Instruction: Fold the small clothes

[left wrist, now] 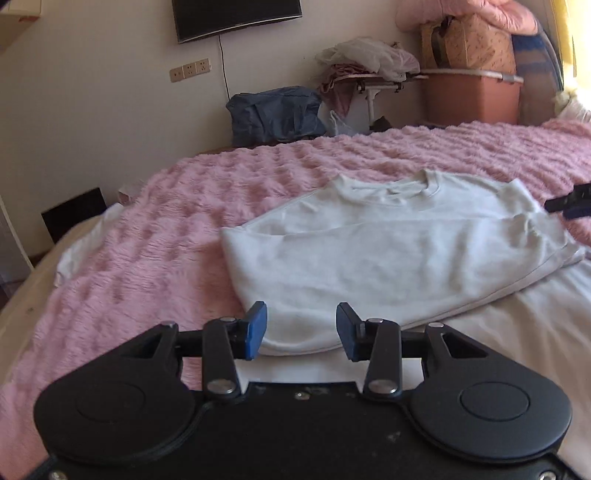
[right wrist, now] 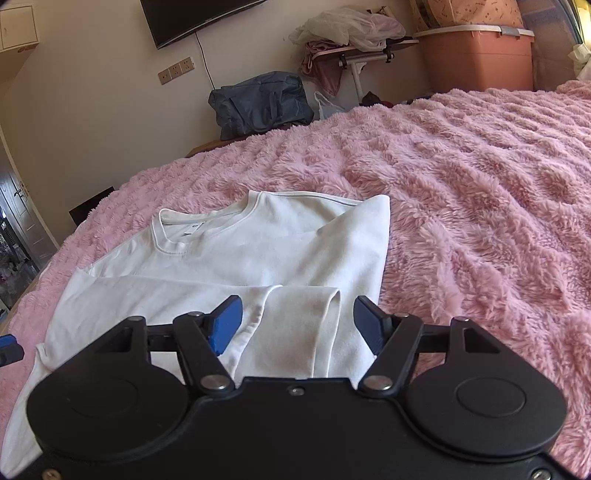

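White shirt (right wrist: 229, 258) on pink bed (right wrist: 480, 184): light, limp, likely clingy on fleece. Best pinched at lower-centre folded sleeve edge. Left tongs (left wrist: 301, 330), right tongs (right wrist: 297, 325) released, empty.

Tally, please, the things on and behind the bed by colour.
White: 1, shirt
Pink: 1, blanket
Blue: 1, bag
Orange: 1, bin
Black: 1, TV
Total: 5

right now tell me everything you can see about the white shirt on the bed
The white shirt is soft knit with a ribbed round collar and a small neck label. It lies flat on the pink fluffy blanket, collar away from the cameras, both sides folded inward, one sleeve laid across its front. No gripper holds it.
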A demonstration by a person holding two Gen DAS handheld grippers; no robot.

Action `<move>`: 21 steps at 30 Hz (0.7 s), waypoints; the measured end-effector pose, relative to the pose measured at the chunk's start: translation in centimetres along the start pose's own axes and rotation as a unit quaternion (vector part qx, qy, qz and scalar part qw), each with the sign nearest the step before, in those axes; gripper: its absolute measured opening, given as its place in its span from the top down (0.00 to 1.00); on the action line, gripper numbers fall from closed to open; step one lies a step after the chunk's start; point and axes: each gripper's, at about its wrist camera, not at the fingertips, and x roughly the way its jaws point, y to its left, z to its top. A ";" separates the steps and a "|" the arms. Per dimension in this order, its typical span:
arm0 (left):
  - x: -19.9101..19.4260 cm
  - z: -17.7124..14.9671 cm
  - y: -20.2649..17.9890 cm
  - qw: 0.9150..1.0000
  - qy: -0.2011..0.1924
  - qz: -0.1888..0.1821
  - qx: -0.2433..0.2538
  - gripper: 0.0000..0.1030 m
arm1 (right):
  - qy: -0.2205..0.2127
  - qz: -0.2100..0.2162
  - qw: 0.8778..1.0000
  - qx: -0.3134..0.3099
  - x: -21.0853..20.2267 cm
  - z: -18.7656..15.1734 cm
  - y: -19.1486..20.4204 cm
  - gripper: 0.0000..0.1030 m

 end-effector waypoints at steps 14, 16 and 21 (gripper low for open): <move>7.1 -3.8 2.6 0.981 0.009 0.036 0.192 0.65 | 0.033 0.011 0.999 0.042 2.7 -0.7 0.3 0.34; 7.4 -3.4 2.5 0.982 0.009 0.010 0.186 0.89 | 0.030 0.008 0.999 0.037 2.6 -0.9 0.5 0.34; 7.3 -3.1 1.9 0.984 0.001 0.012 0.176 0.99 | 0.028 0.001 0.999 0.025 2.9 -0.9 0.7 0.34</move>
